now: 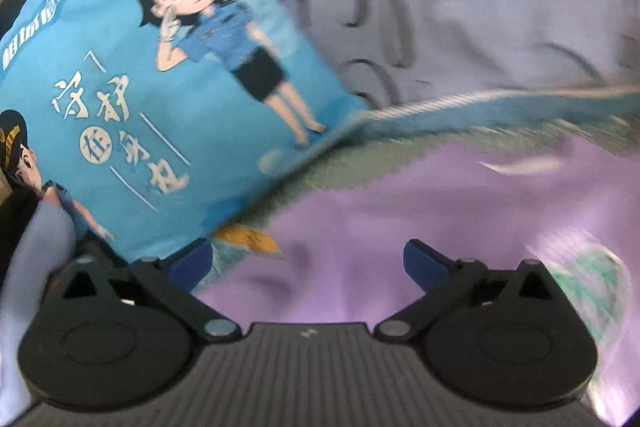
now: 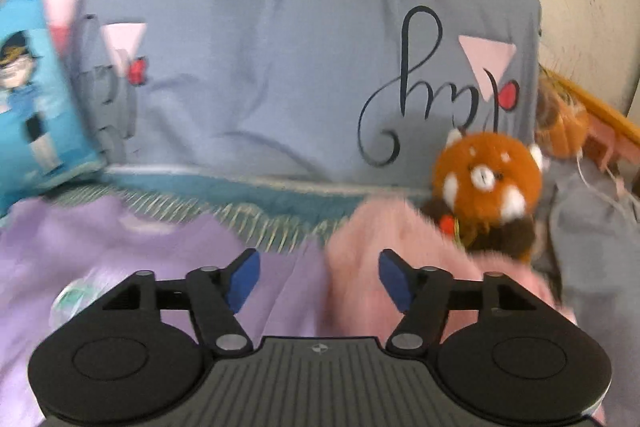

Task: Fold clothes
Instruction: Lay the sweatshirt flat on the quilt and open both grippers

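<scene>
- left gripper point(image 1: 307, 269) has its jaws wide apart with nothing between them, hovering right over the lilac garment point(image 1: 400, 227), which fills the lower half of the left wrist view
- right gripper point(image 2: 319, 281) is also spread open and empty, sitting above the seam where the lilac garment point(image 2: 140, 247) meets a fuzzy pink garment point(image 2: 384, 227)
- a blue cushion point(image 1: 160, 87) with cartoon officers printed on it leans in on the left side, its bottom corner just beside the left gripper's left finger; it also shows at the far left edge of the right wrist view point(image 2: 36, 107)
- behind the clothes there's a teal fringed throw point(image 2: 260, 203) running across, and behind that a grey-blue bedcover point(image 2: 280, 67) with script lettering, pink triangles and red dots
- a red panda plush point(image 2: 486, 187) sits on the right, touching the pink garment's far edge, pretty close to the right gripper
- something orange and furry point(image 2: 560, 123) is further right, too blurry to tell what
- both views are motion-blurred, so fabric detail is mushy
</scene>
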Demonstrator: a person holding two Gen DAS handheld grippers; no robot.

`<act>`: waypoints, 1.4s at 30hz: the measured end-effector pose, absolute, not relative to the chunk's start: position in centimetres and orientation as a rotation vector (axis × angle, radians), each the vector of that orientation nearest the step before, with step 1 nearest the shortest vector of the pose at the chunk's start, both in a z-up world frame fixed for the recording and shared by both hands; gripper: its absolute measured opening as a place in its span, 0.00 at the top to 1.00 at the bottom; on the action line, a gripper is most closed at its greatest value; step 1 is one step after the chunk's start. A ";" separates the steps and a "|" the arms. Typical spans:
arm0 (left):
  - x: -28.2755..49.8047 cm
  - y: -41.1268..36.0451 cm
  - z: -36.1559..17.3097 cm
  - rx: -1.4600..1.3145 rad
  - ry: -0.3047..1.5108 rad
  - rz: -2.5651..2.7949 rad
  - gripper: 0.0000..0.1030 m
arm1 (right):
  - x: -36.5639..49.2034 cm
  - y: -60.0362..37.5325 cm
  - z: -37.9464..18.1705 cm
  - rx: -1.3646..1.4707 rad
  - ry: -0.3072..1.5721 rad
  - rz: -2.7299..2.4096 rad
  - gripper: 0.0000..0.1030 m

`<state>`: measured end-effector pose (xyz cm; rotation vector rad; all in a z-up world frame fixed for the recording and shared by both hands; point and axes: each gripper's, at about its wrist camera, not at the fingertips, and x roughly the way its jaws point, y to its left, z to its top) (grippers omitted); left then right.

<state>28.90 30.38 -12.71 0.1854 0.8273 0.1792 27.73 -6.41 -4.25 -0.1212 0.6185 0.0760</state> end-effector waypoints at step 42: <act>-3.5 12.3 2.4 0.324 0.648 0.197 0.00 | -2.3 -8.0 -3.6 0.099 0.598 0.198 0.32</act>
